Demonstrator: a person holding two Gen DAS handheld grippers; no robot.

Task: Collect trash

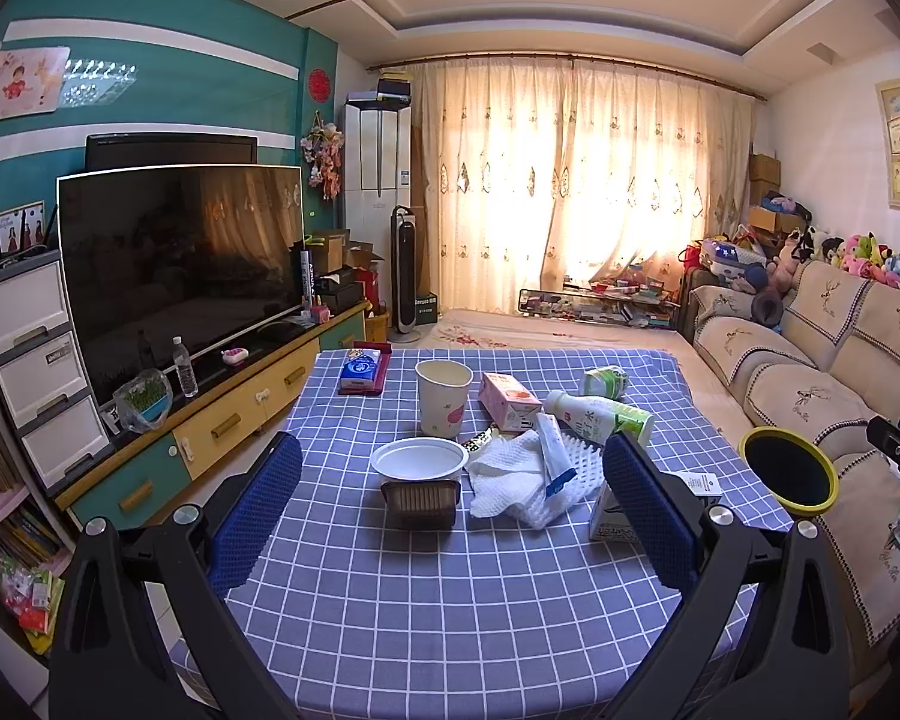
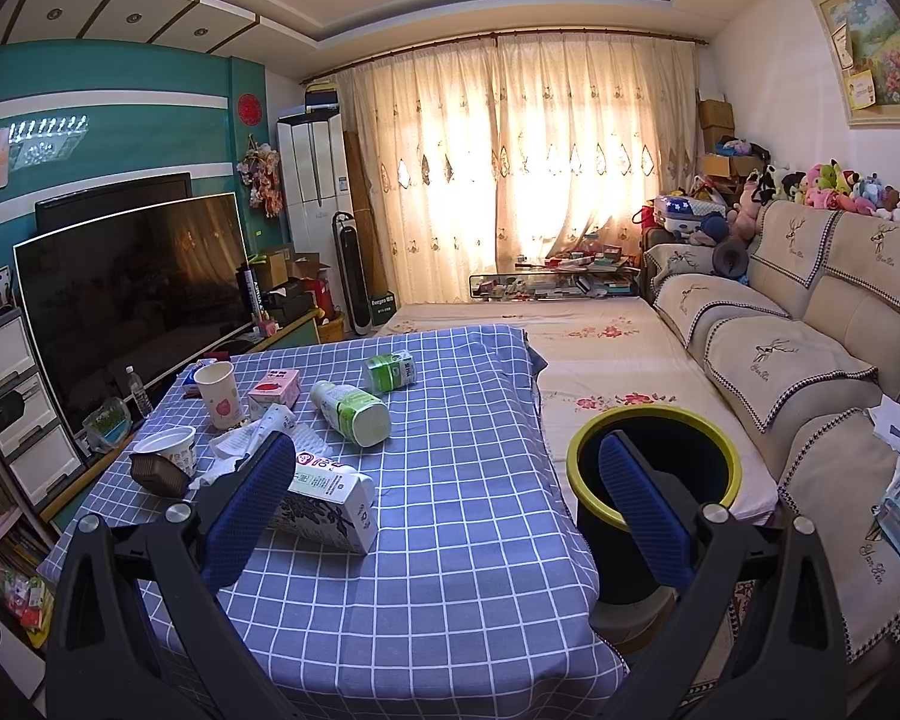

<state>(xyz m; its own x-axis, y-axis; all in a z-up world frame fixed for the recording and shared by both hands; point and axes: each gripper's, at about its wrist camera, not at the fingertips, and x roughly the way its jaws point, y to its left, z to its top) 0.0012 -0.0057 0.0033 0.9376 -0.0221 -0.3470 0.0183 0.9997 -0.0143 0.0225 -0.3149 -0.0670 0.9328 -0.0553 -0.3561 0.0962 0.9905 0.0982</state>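
Trash lies on the blue checked tablecloth (image 1: 426, 606): a paper cup (image 1: 443, 397), a pink carton (image 1: 508, 401), a white and green bottle (image 1: 600, 417) on its side, a green carton (image 1: 605, 381), a white bowl (image 1: 419, 459), a brown tray (image 1: 420, 503), crumpled white wrapping (image 1: 528, 480) and a white milk carton (image 2: 330, 501). A black bin with a yellow rim (image 2: 654, 468) stands right of the table. My left gripper (image 1: 450, 510) is open above the near table, its fingers either side of the bowl and wrapping. My right gripper (image 2: 450, 510) is open, empty, between the milk carton and the bin.
A TV (image 1: 180, 264) on a low cabinet (image 1: 240, 414) runs along the left. A beige sofa (image 2: 810, 360) with plush toys (image 2: 840, 186) fills the right. A tissue pack (image 1: 363, 369) lies at the table's far left corner. Curtains (image 1: 570, 180) hang at the back.
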